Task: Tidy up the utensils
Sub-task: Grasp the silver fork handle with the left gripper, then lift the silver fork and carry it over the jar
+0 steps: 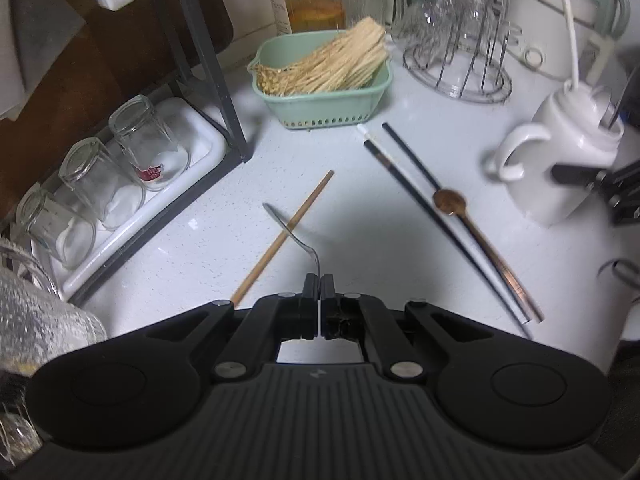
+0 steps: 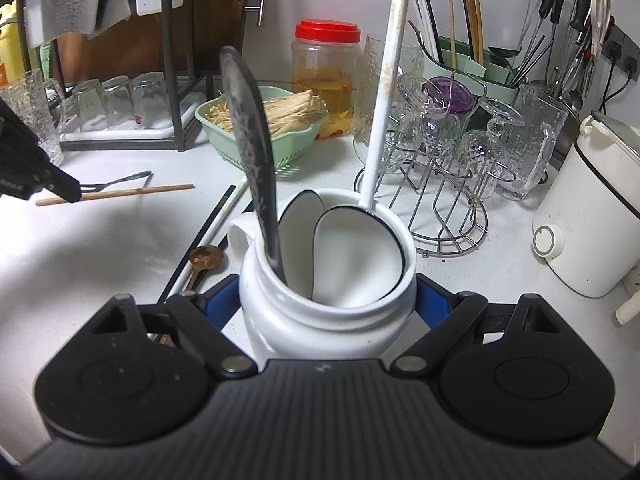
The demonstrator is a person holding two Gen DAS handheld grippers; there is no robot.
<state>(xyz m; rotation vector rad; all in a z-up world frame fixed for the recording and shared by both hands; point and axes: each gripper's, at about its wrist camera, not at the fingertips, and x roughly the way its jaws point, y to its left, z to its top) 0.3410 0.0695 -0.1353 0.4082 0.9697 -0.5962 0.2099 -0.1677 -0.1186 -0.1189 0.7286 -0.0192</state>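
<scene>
My left gripper (image 1: 320, 280) is shut on one end of a thin metal fork (image 1: 294, 236), which juts forward and crosses above a wooden chopstick (image 1: 288, 236) lying on the white counter. In the right wrist view the left gripper (image 2: 70, 192) holds the fork (image 2: 120, 180) by its tines, just over the chopstick (image 2: 116, 194). My right gripper (image 2: 326, 296) is shut on a white ceramic jar (image 2: 328, 320), blue pads against its sides. The jar holds a dark ladle (image 2: 248, 140), a long white ladle (image 2: 384, 100) and white spoons. Black and white chopsticks (image 1: 416, 192) and a brown spoon (image 1: 450, 202) lie beside the jar (image 1: 568, 152).
A green basket (image 1: 372, 96) of pale strands stands at the back. Upturned glasses (image 1: 132, 148) sit on a white tray under a black frame on the left. A wire rack of glasses (image 2: 448, 184), a red-lidded jar (image 2: 326, 72), a green utensil caddy (image 2: 472, 64) and a white cooker (image 2: 592, 220) line the back right.
</scene>
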